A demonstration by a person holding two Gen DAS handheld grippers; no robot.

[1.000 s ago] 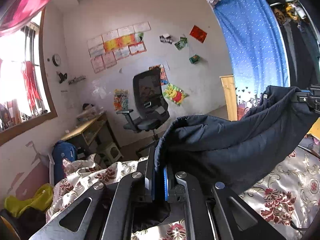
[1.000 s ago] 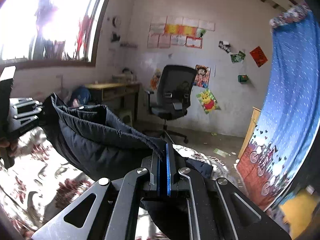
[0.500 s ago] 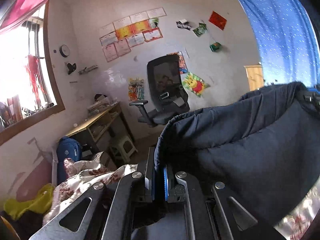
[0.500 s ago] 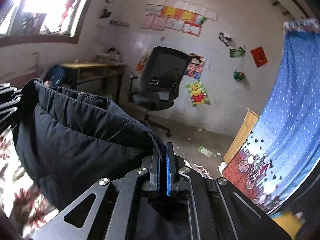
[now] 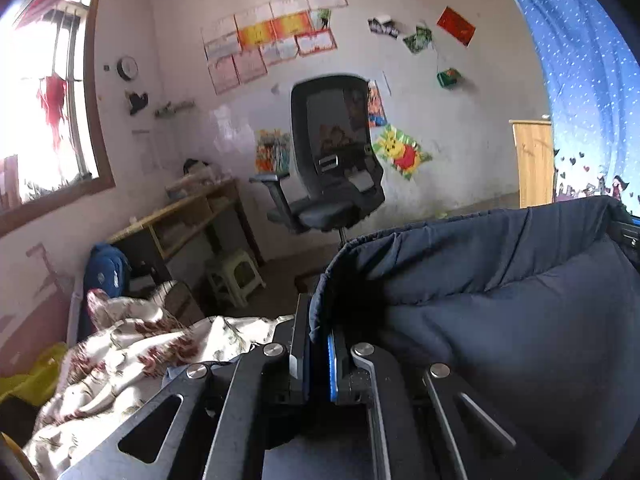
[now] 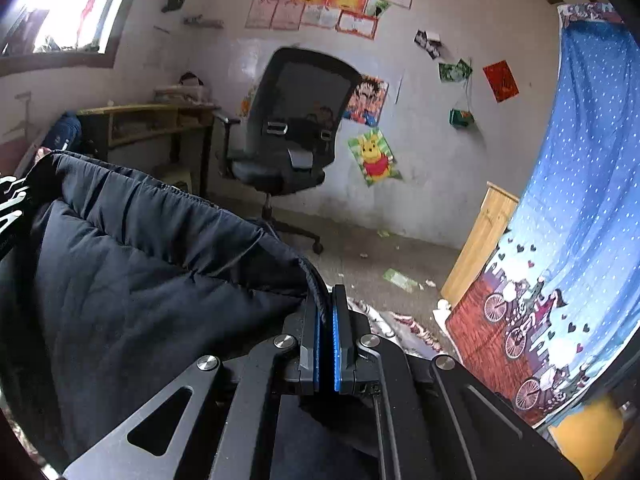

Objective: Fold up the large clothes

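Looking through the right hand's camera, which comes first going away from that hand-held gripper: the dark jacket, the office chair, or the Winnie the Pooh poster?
1. Dark jacket: pinched in the right hand-held gripper, spreading off to the left.
2. Office chair: out on the floor, ahead and slightly left.
3. Winnie the Pooh poster: on the far wall, behind the chair's right side.

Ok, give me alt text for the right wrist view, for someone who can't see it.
The right claw is shut on the edge of a dark navy padded jacket that hangs to its left. Beyond stand a black office chair and a blue curtain.
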